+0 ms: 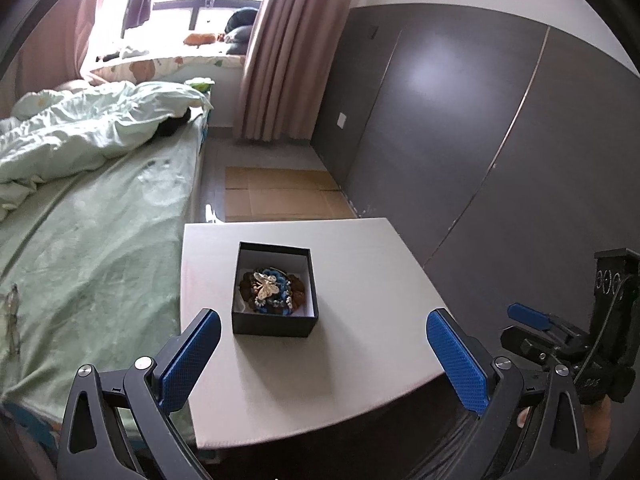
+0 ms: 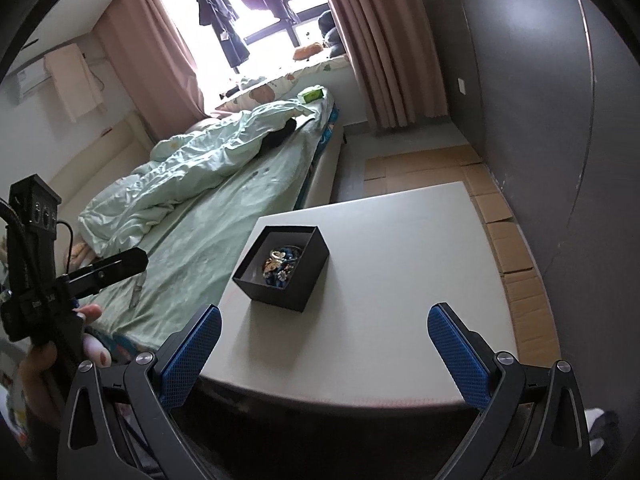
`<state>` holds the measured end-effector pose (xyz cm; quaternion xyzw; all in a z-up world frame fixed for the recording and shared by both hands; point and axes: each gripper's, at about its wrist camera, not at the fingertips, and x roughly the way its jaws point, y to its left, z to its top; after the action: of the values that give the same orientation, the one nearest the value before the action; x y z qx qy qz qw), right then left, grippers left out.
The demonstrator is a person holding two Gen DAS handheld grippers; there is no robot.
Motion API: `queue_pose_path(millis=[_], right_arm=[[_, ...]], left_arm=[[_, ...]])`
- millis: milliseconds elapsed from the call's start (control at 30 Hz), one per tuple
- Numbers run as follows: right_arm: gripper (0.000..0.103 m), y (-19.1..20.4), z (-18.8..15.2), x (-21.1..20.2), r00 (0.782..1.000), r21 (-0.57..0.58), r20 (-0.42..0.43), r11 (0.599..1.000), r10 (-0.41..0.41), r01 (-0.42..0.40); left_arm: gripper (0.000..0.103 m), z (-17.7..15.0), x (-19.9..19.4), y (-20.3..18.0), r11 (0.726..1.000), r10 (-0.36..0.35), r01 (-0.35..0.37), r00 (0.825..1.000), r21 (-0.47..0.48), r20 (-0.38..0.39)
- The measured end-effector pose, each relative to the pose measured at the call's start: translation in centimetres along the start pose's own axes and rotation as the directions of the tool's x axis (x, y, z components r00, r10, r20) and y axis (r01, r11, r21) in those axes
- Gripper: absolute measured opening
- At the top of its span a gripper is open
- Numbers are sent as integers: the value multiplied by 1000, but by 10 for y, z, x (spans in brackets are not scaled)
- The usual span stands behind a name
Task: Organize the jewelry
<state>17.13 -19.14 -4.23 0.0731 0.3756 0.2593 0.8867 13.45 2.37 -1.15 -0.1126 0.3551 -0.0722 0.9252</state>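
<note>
Above the near tabletop edge, both grippers hang with jaws spread wide and holding nothing.

Nearest the lens, the left gripper (image 1: 323,346) frames the tabletop (image 1: 360,360) between its blue pads, and the right gripper (image 2: 324,344) does the same from its own side, well short of the box. Farther in, toward the left side of the white surface, sits an open black jewelry box (image 1: 275,324) with a white lining; a heap of jewelry (image 1: 272,290) lies inside it, blue and brown beads with a gold butterfly brooch (image 1: 266,288) on top. Beside the tabletop runs a bed (image 2: 208,232) with green sheets and a rumpled duvet (image 2: 192,168); flattened cardboard (image 1: 280,196) lies on the floor beyond, then pink curtains (image 1: 288,48) and a bright window (image 2: 256,8).
</note>
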Motion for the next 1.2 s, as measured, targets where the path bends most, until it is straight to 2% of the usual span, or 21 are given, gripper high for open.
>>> queue_pose_path(millis=[400,633,1200], right_arm=[[103,24,-29,-62,997,-16,69,1000,-17,18],[103,29,-51,-89,993,8,109,999,-36,35],[103,29,-56,-107,991,5,130,1000,-21,21]], left_arm=[[103,-32,-62,-25,998,54,-58,993,34,102],[103,-47,-83,-36,997,46,-53,991,60,122],[103,-56,-97,-50,994,47,-59,990,97,130]])
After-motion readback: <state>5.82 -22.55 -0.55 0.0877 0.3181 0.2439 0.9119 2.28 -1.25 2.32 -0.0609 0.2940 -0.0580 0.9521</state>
